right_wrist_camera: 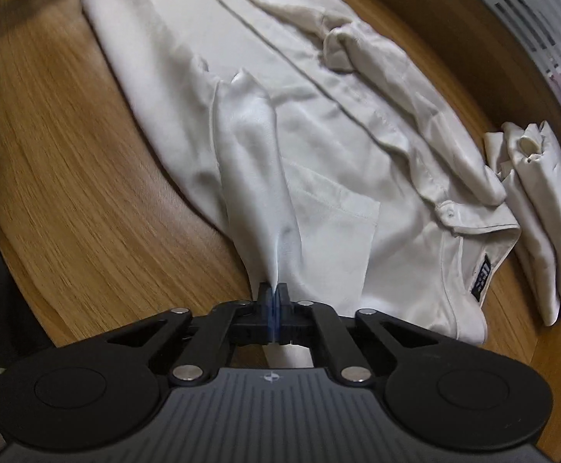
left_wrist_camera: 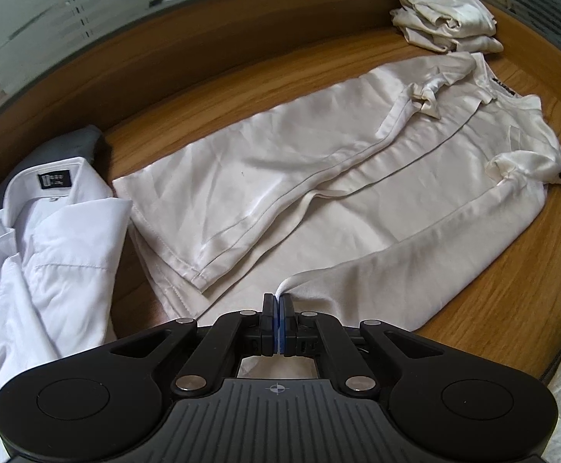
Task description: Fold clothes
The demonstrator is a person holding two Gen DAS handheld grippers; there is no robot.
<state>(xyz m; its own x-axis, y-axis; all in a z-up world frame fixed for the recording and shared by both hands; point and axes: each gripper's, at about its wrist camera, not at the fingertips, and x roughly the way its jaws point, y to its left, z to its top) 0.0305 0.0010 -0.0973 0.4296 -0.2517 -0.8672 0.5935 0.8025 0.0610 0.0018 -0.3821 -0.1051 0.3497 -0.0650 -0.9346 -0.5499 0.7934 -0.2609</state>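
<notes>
The left gripper pinches the hem of the cream shirt; the right gripper clamps its short sleeve. Spread toward 12 o'clock on the table, the fabric looks light, limp and slippery; seams probably grip best.

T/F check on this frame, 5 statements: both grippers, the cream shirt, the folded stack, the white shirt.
1. The left gripper is shut on the cream shirt. True: its pads pinch fabric near the hem end.
2. The right gripper hangs open above the shirt. False: it is shut on a raised ridge of the shirt's fabric.
3. The cream shirt is already folded into a small square. False: it lies lengthwise on the wooden table, one side folded in.
4. A folded stack of cream garments lies beyond the shirt's collar. True.
5. The white shirt lies on top of the cream shirt. False: it lies beside the hem.
</notes>
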